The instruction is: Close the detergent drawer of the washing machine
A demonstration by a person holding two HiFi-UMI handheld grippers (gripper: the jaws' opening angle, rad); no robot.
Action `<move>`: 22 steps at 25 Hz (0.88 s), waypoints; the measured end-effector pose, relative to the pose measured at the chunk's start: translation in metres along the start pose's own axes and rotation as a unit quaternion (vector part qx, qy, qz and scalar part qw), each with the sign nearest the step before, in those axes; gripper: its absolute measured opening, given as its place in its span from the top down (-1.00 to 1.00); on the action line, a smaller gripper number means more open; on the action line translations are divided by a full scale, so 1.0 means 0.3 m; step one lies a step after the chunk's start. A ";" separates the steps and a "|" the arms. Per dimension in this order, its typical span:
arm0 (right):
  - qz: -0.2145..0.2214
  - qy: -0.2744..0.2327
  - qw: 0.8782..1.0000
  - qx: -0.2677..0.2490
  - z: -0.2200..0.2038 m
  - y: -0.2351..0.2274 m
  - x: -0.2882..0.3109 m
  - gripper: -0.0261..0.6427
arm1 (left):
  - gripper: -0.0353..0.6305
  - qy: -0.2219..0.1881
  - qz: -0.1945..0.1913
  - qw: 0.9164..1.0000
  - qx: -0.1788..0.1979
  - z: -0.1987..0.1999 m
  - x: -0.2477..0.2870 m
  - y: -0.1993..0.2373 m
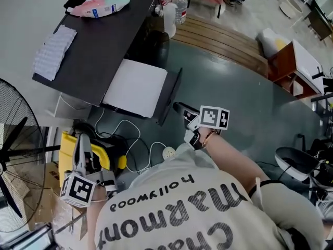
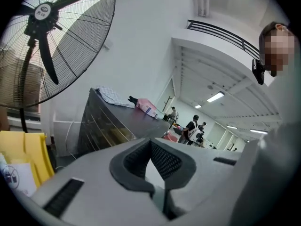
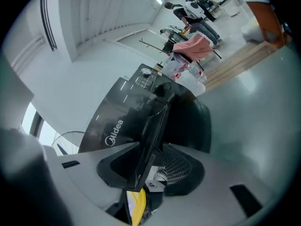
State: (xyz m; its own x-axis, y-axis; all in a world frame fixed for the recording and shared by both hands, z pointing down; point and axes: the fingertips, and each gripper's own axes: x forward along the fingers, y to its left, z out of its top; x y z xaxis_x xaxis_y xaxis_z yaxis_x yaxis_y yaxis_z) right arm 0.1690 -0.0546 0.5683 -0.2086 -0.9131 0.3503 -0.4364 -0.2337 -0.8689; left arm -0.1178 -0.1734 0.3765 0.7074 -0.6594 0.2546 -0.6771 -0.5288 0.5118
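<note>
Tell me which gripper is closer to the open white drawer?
Right. The right gripper has the dark front panel of the white detergent drawer between its open jaws; the left gripper is off beside the dark washing machine.

Dark washing machine top [image 1: 104, 40] and grey-green floor [image 1: 234, 92] bearing the clutter
A white quilted cloth [image 1: 54, 51] and a pink packet [image 1: 104, 1] are lying on the top, upper left; white cables [image 1: 130, 139] are trailing across the floor below.

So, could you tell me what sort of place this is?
Probably a large workshop or test hall: a washing machine stands near an industrial fan, with people standing farther back.
</note>
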 end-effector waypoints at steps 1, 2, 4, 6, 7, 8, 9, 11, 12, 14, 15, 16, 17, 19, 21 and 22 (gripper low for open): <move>0.002 0.003 1.000 0.007 -0.001 -0.004 0.009 0.47 | 0.87 -0.001 0.008 1.000 -0.001 -0.003 -0.014 0.013; 0.004 0.008 1.000 0.012 -0.003 -0.005 0.016 0.46 | 0.87 -0.004 0.016 1.000 -0.006 -0.005 -0.029 0.024; 0.003 0.018 1.000 0.017 -0.007 -0.010 0.031 0.47 | 0.87 -0.017 0.027 0.999 -0.031 -0.005 -0.053 0.039; 0.000 0.034 0.999 0.017 -0.011 -0.019 0.044 0.47 | 0.87 -0.024 0.044 0.998 -0.040 -0.006 -0.076 0.063; 0.001 0.043 0.999 0.016 -0.013 -0.023 0.049 0.47 | 0.87 -0.023 0.054 0.998 -0.035 -0.008 -0.089 0.077; 0.002 0.052 0.999 0.017 -0.016 -0.026 0.054 0.47 | 0.87 -0.021 0.064 0.997 -0.029 -0.010 -0.102 0.089; 0.003 0.060 0.998 0.018 -0.018 -0.030 0.059 0.46 | 0.87 -0.022 0.072 0.997 -0.028 -0.010 -0.113 0.095; 0.003 0.076 0.997 0.018 -0.021 -0.036 0.071 0.46 | 0.87 -0.031 0.083 0.995 -0.039 -0.003 -0.123 0.096; 0.004 0.086 0.996 0.013 -0.024 -0.038 0.079 0.46 | 0.87 -0.037 0.087 0.994 -0.047 0.002 -0.123 0.095; 0.007 0.110 0.994 -0.001 -0.033 -0.037 0.097 0.47 | 0.87 -0.048 0.098 0.993 -0.052 0.018 -0.122 0.099; 0.011 0.121 0.993 -0.004 -0.035 -0.035 0.105 0.47 | 0.87 -0.053 0.104 0.992 -0.057 0.025 -0.123 0.102; 0.016 0.131 0.991 -0.002 -0.037 -0.035 0.110 0.47 | 0.87 -0.059 0.111 0.990 -0.065 0.028 -0.125 0.105; 0.019 0.138 0.990 0.003 -0.039 -0.037 0.112 0.47 | 0.87 -0.065 0.118 0.988 -0.074 0.029 -0.127 0.108; 0.024 0.149 0.988 0.016 -0.042 -0.042 0.113 0.46 | 0.87 -0.073 0.129 0.986 -0.079 0.032 -0.132 0.111; 0.032 0.159 0.986 0.031 -0.042 -0.041 0.119 0.48 | 0.87 -0.071 0.139 0.986 -0.060 0.039 -0.136 0.117; 0.038 0.164 0.985 0.036 -0.041 -0.038 0.122 0.48 | 0.87 -0.069 0.145 0.986 -0.053 0.039 -0.136 0.120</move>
State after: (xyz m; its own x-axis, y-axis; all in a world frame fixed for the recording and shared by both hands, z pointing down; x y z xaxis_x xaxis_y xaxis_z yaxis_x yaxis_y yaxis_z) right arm 0.1556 -0.0812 0.5954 -0.5151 -0.7742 0.3679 -0.3489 -0.2027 -0.9150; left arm -0.1736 -0.1718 0.3749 0.4482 -0.8450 0.2918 -0.8165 -0.2541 0.5184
